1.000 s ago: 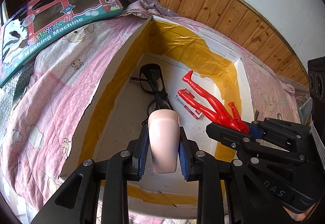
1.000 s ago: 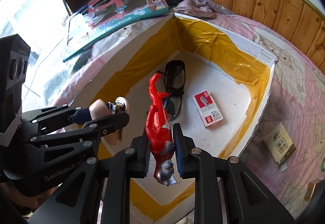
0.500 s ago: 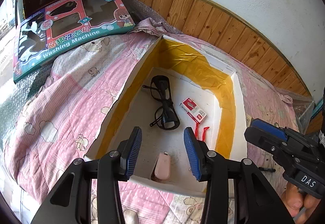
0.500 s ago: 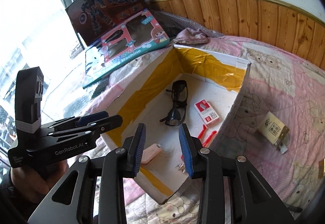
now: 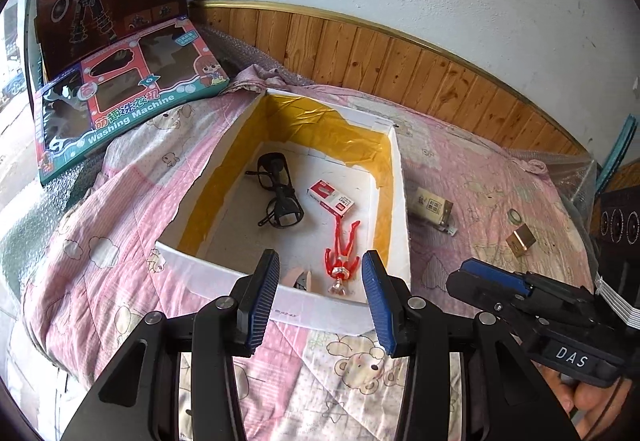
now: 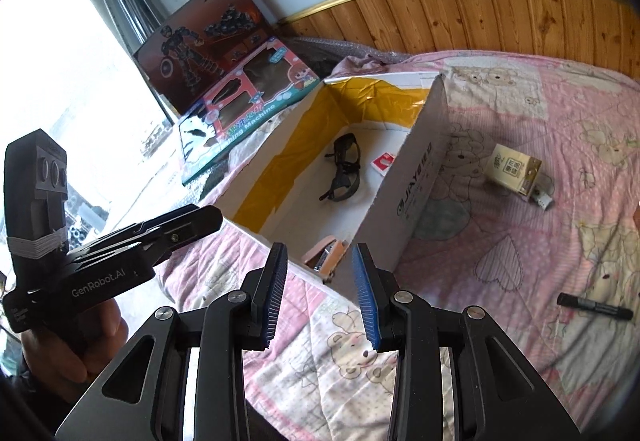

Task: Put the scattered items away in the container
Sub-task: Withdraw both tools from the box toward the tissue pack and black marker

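- Now, the left gripper [image 5: 320,293] hangs above the near edge of the box [image 5: 248,275], jaws spread wide, nothing between them.
- Over on the right, the right gripper [image 6: 320,297] is parted too and empty, poised over the pink quilt [image 6: 520,241] just short of the box's near corner.
- Inside the box, right behind the near wall, lies the red toy figure [image 5: 342,253], head toward the left camera; beside it sits a pink stapler [image 5: 298,277], partly hidden by the wall.
- Further in, black glasses [image 5: 280,197] rest on the white floor, with a small red-and-white packet [image 5: 331,197] just beside them.
- Out on the quilt, right of the box, a beige carton [image 6: 514,169] lies near the wall, and a black marker [image 6: 596,307] well apart from it.
- Smaller bits, a brass-coloured piece [image 5: 520,239] and a ring of tape [image 5: 515,216], sit further right.
- Two toy cartons [image 5: 120,113] lean at the far left.
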### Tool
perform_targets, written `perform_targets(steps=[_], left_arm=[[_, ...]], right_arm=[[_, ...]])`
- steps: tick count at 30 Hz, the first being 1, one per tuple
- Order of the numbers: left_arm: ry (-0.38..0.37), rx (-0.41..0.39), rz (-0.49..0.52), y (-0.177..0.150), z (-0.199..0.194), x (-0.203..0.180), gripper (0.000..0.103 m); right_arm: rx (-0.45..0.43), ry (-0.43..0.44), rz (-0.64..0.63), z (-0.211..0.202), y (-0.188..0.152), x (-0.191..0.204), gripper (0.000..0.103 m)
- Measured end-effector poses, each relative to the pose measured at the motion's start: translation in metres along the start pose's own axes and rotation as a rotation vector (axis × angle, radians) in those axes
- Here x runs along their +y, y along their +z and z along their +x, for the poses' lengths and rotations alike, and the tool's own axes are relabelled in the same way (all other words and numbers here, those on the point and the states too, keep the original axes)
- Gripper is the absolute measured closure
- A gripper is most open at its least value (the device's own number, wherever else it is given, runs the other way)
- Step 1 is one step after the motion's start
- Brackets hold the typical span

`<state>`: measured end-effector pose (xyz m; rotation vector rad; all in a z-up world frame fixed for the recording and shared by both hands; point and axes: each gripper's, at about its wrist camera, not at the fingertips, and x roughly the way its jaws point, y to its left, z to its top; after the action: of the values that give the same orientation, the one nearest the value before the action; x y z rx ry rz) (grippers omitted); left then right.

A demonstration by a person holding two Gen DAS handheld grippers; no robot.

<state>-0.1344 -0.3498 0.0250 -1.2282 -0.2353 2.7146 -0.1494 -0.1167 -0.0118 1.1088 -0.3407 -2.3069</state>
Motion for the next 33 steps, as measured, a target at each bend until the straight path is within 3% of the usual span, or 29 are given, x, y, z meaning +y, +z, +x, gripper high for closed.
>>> perform_targets(steps=[19, 25, 33], left_arm=[[-0.158, 0.065, 0.125, -0.038, -0.01, -0.114, 0.058], [-0.199, 0.118, 0.131, -0.041, 0.012, -0.145, 0.052], [-0.201, 0.196, 0.086, -0.028, 0.068, -0.17, 0.047]], right_arm=[[-0.11, -0.095, 0.192, -0.102, -0.073, -0.082, 0.066], [-0.132, -0.138, 0.302, -0.12, -0.091, -0.124, 0.065], [-0.118, -0.164, 0.391, -0.11, -0.093, -0.17, 0.065]])
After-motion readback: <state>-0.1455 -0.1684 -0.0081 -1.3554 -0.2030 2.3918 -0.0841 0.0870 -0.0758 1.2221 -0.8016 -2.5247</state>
